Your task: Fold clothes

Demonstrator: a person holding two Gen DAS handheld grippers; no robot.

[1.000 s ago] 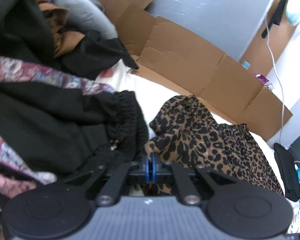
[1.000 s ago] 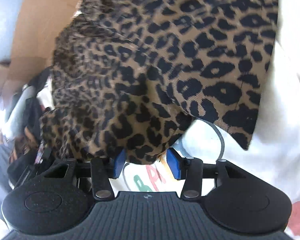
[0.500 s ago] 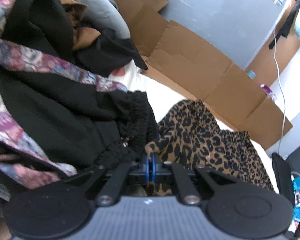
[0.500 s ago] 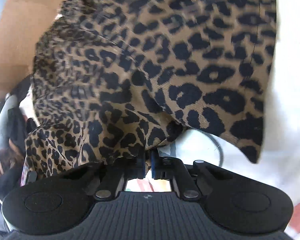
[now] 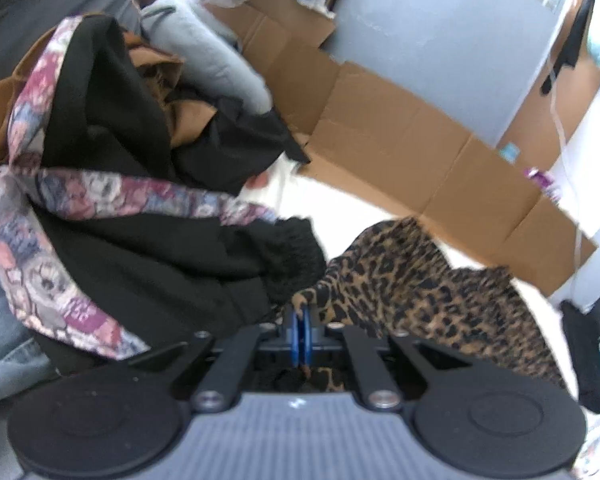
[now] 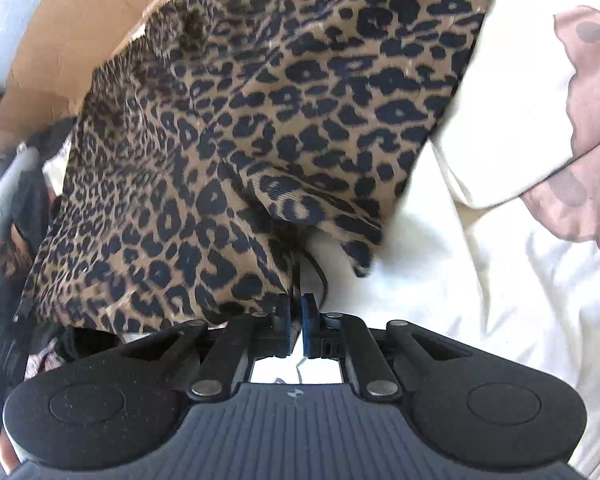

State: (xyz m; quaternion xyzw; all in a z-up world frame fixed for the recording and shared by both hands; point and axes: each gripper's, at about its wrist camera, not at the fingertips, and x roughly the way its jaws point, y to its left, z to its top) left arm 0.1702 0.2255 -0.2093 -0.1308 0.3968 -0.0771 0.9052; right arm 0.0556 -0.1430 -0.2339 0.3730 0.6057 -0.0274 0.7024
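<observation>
Left wrist view: ahead-left of the jaws, the clothes pile (image 5: 112, 216) crowds the leopard-print garment (image 5: 428, 292), which could snag as it lifts. Left gripper (image 5: 301, 320) is clamped on its corner; right gripper (image 6: 295, 312) pinches only an edge (image 6: 288, 276), which may slip.

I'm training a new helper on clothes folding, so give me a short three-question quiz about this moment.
1. True or false: the left tool is shut on the brown leopard-print fabric garment.
2. What flat material lies behind that garment? A) brown cardboard B) glass C) carpet
3. Fill in: the right tool grips the garment's ____ edge.

Key: 1 true; 2 A; 3 lower (near)
</observation>
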